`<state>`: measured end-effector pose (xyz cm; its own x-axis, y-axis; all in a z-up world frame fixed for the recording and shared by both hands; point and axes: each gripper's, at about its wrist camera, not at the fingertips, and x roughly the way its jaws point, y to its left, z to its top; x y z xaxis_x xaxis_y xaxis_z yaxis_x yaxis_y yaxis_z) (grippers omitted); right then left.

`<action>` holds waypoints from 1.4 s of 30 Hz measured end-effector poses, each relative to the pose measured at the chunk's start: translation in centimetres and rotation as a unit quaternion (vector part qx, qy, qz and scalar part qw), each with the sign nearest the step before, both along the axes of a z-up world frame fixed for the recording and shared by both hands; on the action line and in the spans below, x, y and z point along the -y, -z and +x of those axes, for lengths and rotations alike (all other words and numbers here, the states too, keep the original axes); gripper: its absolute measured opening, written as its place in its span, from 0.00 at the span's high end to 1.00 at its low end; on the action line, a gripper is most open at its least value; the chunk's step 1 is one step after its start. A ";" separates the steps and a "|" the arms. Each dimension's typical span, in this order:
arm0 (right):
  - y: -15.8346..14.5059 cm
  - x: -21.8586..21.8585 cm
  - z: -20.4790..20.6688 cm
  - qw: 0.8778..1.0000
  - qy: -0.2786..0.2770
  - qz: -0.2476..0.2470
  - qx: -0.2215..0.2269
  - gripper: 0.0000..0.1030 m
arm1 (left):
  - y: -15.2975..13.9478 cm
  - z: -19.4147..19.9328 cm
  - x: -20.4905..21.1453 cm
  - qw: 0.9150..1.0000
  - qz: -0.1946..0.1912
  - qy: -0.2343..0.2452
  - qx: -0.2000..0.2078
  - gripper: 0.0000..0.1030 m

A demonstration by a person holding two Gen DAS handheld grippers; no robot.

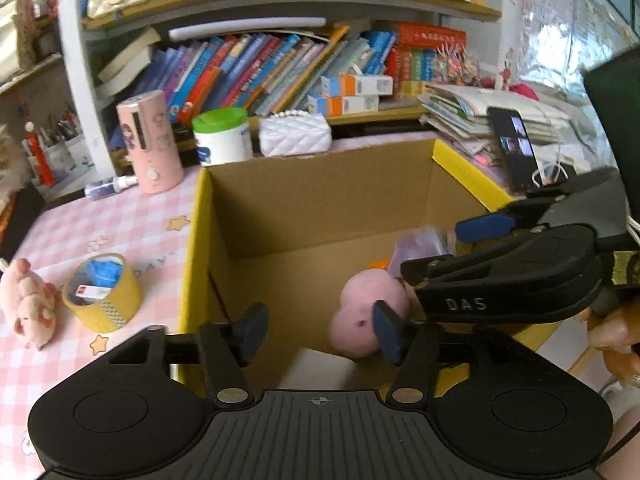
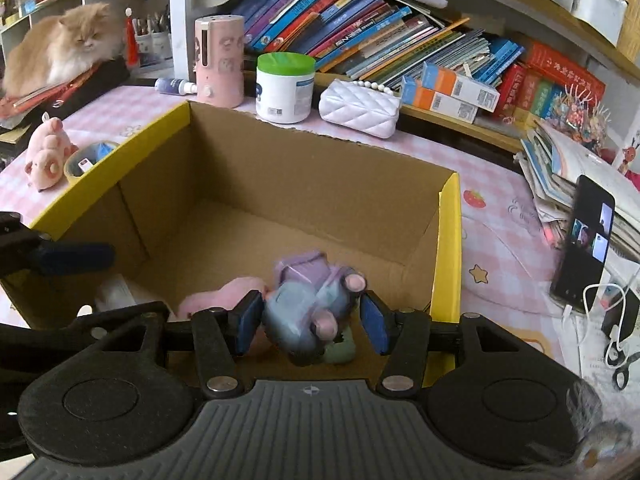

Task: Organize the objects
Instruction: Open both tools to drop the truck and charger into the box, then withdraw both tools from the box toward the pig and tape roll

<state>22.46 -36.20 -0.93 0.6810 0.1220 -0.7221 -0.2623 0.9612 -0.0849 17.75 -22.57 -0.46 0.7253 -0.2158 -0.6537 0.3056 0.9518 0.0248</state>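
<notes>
An open cardboard box (image 1: 320, 196) with yellow rims stands on the pink checked table; it also shows in the right wrist view (image 2: 304, 176). A pink plush (image 1: 360, 320) lies on its floor, also visible in the right wrist view (image 2: 224, 296). My left gripper (image 1: 320, 326) is open and empty over the box's near side. My right gripper (image 2: 310, 320) is open over the box, with a grey-blue and purple plush (image 2: 308, 304) blurred between its pads, loose. The right gripper also shows in the left wrist view (image 1: 460, 252).
Left of the box lie a pink pig plush (image 1: 28, 304) and a yellow tape roll (image 1: 104, 292). Behind it stand a pink cylinder (image 1: 150, 140), a green-lidded tub (image 1: 222, 136) and a white quilted purse (image 1: 296, 134). A phone (image 2: 584, 240) leans at right. A cat (image 2: 64, 48) rests far left.
</notes>
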 end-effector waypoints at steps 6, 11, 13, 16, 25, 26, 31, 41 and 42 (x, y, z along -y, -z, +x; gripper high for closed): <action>-1.1 1.1 -1.5 0.999 0.034 0.030 0.028 0.44 | -1.6 -1.3 -1.3 0.999 -0.044 -0.005 0.020 0.29; -3.1 2.0 -4.0 0.993 0.081 0.060 0.069 0.40 | -3.4 -3.2 -1.8 0.998 -0.052 -0.008 0.044 0.17; -3.9 2.3 -5.2 0.989 0.099 0.070 0.084 0.40 | -3.9 -4.0 -2.3 0.997 -0.049 -0.013 0.050 0.16; -4.8 2.4 -7.1 0.984 0.128 0.083 0.097 0.40 | -3.9 -5.0 -3.2 0.997 -0.052 -0.023 0.046 0.15; -4.3 0.5 -13.4 0.969 0.203 0.095 0.105 0.30 | -2.1 -8.0 -7.4 0.997 -0.052 -0.059 0.013 0.10; -3.9 -0.2 -14.1 0.969 0.207 0.086 0.103 0.29 | -1.8 -8.3 -8.0 0.997 -0.051 -0.061 0.007 0.10; -1.7 -3.5 -16.6 0.973 0.212 0.066 0.064 0.27 | -0.2 -10.0 -10.5 0.996 -0.044 -0.070 -0.026 0.09; 0.0 -10.2 -19.0 0.982 0.180 0.059 0.014 0.22 | 1.0 -13.0 -16.3 0.993 -0.040 -0.088 -0.064 0.09; 0.1 -10.9 -19.2 0.983 0.176 0.059 0.012 0.22 | 1.0 -13.2 -16.8 0.993 -0.040 -0.090 -0.066 0.09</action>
